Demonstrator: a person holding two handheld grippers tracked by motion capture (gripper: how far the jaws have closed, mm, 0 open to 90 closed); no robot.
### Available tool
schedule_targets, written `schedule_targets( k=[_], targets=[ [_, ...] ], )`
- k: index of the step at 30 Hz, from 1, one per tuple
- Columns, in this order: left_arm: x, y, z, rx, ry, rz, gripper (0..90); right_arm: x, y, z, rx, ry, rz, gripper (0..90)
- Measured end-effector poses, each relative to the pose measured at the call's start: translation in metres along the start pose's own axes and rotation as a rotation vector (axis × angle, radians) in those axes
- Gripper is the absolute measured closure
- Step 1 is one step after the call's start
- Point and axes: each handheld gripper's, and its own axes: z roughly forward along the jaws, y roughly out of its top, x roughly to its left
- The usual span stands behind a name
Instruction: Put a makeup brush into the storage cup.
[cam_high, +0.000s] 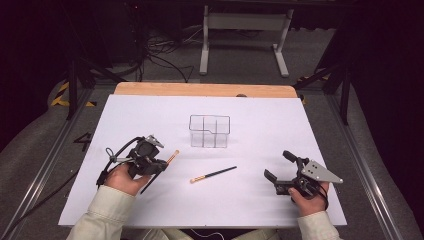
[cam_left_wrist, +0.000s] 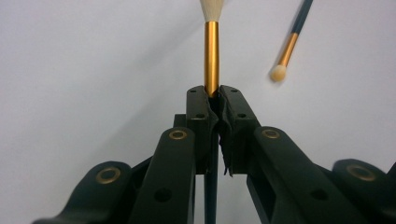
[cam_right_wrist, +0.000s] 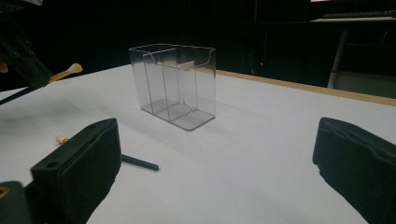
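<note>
The left gripper (cam_left_wrist: 214, 95) clamps 1 gold-ferruled, dark-handled makeup brush (cam_left_wrist: 211, 56) near mid-length, ready for the clear plastic compartmented organiser (cam_high: 209, 131); the right gripper (cam_high: 280, 171) rests wide open, empty.

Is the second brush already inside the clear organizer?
No, the second brush lies flat on the white table, in front of the clear organizer, whose compartments look empty.

Lab: dark curtained rig, floor cables (cam_high: 160, 50), white-covered table (cam_high: 150, 115), hazard tape (cam_high: 62, 95).
</note>
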Motion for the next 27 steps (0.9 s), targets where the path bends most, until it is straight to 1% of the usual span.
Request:
schedule_targets(
  k=[4, 7, 8, 10, 11, 13, 17, 20, 21, 22, 23, 24, 26, 27],
  targets=[
    [-0.001, -0.001, -0.005, -0.048, -0.001, 0.008, 83.1, -0.001, 0.000, 0.000, 0.000, 0.000, 0.001, 1.6],
    [0.000, -0.001, -0.009, -0.073, 0.009, 0.009, 83.2, -0.001, 0.000, 0.000, -0.003, -0.003, 0.001, 1.5],
    [0.000, -0.001, -0.009, -0.073, 0.009, 0.009, 83.1, -0.001, 0.000, 0.000, -0.003, -0.003, 0.001, 1.5],
    [0.000, -0.002, -0.012, -0.114, 0.010, 0.006, 83.1, -0.001, 0.000, 0.000, -0.004, -0.003, 0.002, 1.5],
    [0.000, -0.003, -0.014, -0.132, 0.017, 0.008, 83.1, 0.000, 0.000, 0.000, -0.005, -0.003, 0.001, 1.5],
    [0.000, -0.004, -0.018, -0.163, 0.003, 0.005, 83.1, 0.000, 0.000, 0.000, -0.006, -0.002, 0.001, 1.5],
    [0.000, -0.005, -0.020, -0.179, 0.013, 0.023, 83.1, 0.000, 0.000, -0.001, -0.004, -0.003, -0.001, 1.5],
    [-0.002, -0.006, -0.024, -0.230, 0.018, 0.044, 83.1, 0.000, -0.001, -0.001, -0.001, -0.002, -0.002, 1.5],
    [-0.003, -0.006, -0.025, -0.249, 0.027, 0.062, 83.2, -0.001, -0.001, -0.001, -0.001, -0.002, -0.002, 1.5],
    [-0.003, -0.007, -0.026, -0.270, 0.034, 0.073, 83.1, -0.001, -0.001, -0.001, -0.002, -0.003, -0.003, 1.5],
    [-0.004, -0.008, -0.027, -0.288, 0.033, 0.080, 83.1, 0.000, -0.001, -0.001, -0.002, -0.004, -0.003, 1.5],
    [-0.004, -0.008, -0.027, -0.288, 0.033, 0.080, 83.1, -0.001, 0.000, -0.001, -0.003, -0.005, -0.005, 1.5],
    [-0.005, -0.009, -0.027, -0.317, 0.036, 0.106, 83.1, -0.001, -0.001, -0.002, -0.002, -0.005, -0.006, 1.5],
    [-0.006, -0.009, -0.028, -0.324, 0.039, 0.116, 83.1, -0.001, -0.001, -0.002, -0.002, -0.006, -0.005, 1.5]
  ],
)
